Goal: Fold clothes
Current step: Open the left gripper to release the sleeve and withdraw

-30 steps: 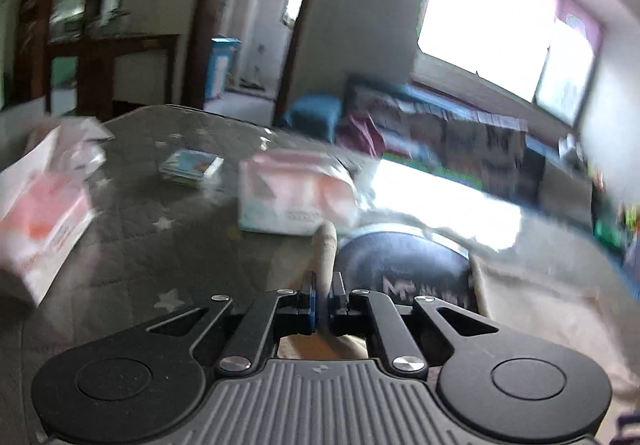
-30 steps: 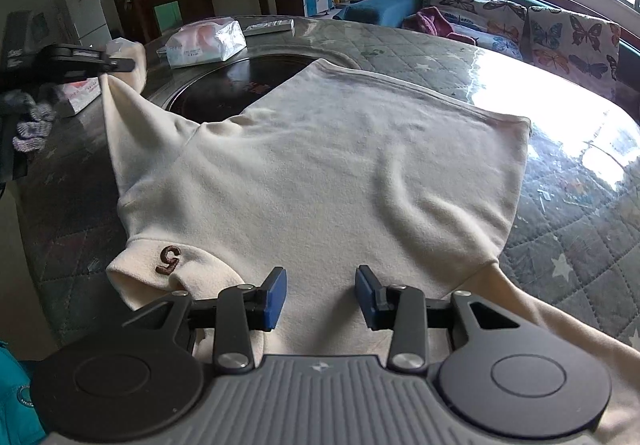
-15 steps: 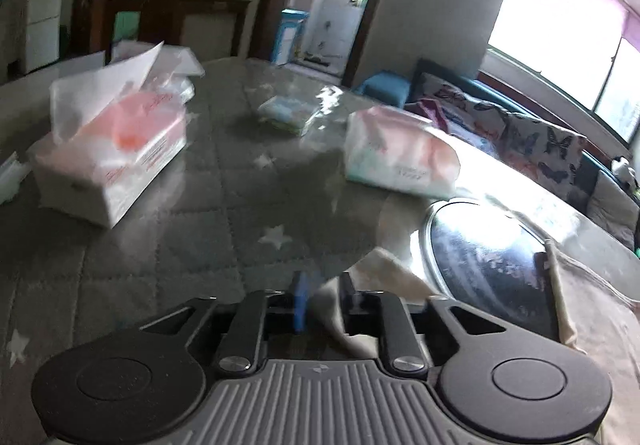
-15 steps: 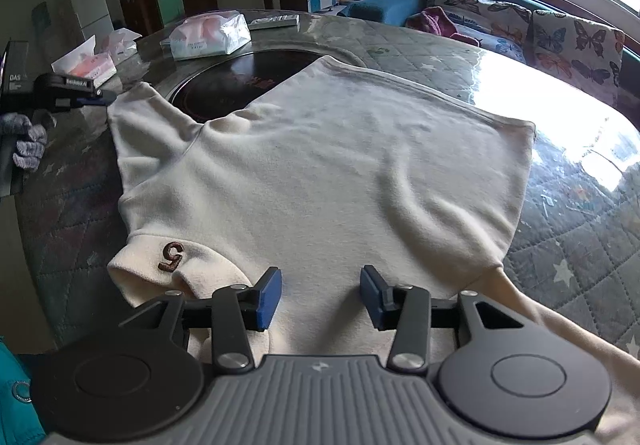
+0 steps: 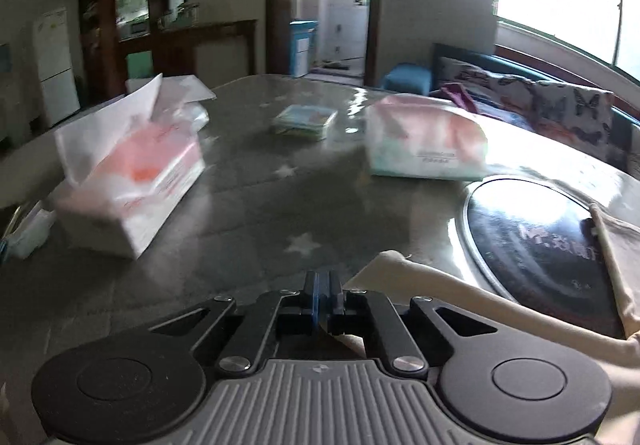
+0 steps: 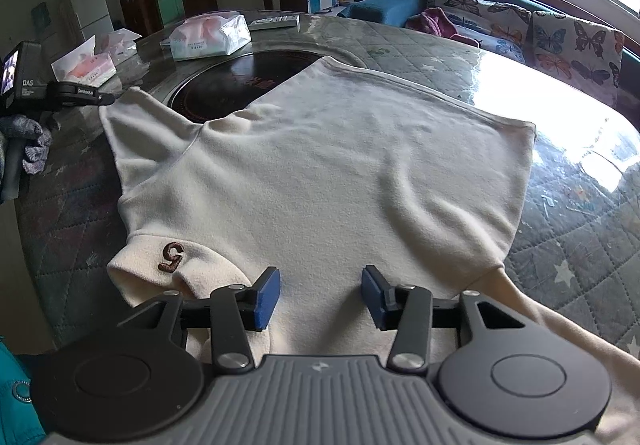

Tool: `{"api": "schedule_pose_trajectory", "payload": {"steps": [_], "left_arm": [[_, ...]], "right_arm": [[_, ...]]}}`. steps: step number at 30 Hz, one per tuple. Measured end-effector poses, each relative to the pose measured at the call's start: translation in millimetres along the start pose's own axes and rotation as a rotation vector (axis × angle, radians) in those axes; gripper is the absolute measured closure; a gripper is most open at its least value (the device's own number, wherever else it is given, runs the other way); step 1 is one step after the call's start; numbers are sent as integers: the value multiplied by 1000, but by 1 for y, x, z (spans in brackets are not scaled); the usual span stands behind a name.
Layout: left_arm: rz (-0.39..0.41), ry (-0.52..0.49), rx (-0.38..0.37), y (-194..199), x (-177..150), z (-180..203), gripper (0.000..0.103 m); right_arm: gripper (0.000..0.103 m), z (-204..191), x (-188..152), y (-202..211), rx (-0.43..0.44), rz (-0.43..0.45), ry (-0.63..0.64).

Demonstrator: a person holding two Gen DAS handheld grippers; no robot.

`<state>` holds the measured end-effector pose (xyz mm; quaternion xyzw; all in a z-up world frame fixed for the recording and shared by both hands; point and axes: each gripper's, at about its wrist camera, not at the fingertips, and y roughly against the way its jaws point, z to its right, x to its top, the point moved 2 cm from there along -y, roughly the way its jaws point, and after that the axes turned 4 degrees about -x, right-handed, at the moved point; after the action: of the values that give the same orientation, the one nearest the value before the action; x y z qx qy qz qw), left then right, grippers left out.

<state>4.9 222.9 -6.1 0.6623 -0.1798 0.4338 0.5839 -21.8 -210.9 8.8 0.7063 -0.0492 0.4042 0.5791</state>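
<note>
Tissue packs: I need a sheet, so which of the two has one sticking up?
The pink tissue pack on the left; a white sheet stands up from it. The soft pack by the black disc shows none.

A round worktop (image 6: 568, 149) is covered by a grey quilted cloth with stars under a glossy sheet. A dark round inset (image 6: 236, 85) is set in its middle. A cream sweater (image 6: 320, 173) is spread flat over it, partly overlapping the inset. Two tissue packs (image 6: 208, 35) (image 6: 86, 67), a small flat packet (image 5: 304, 121) and a remote control (image 6: 276, 21) are laid at the far side.
</note>
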Motion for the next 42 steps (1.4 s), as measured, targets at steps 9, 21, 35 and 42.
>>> {"api": "schedule_pose_trajectory", "payload": {"steps": [9, 21, 35, 42], "left_arm": [[13, -12, -33, 16, 21, 22, 92], [-105, -96, -614, 21, 10, 159, 94], [-187, -105, -623, -11, -6, 175, 95], [-168, -186, -722, 20, -11, 180, 94]], "right_arm": [[56, -1, 3, 2, 3, 11, -1], [56, 2, 4, 8, -6, 31, -22], [56, 6, 1, 11, -15, 41, -31], [56, 8, 0, 17, -13, 56, -40]]}}
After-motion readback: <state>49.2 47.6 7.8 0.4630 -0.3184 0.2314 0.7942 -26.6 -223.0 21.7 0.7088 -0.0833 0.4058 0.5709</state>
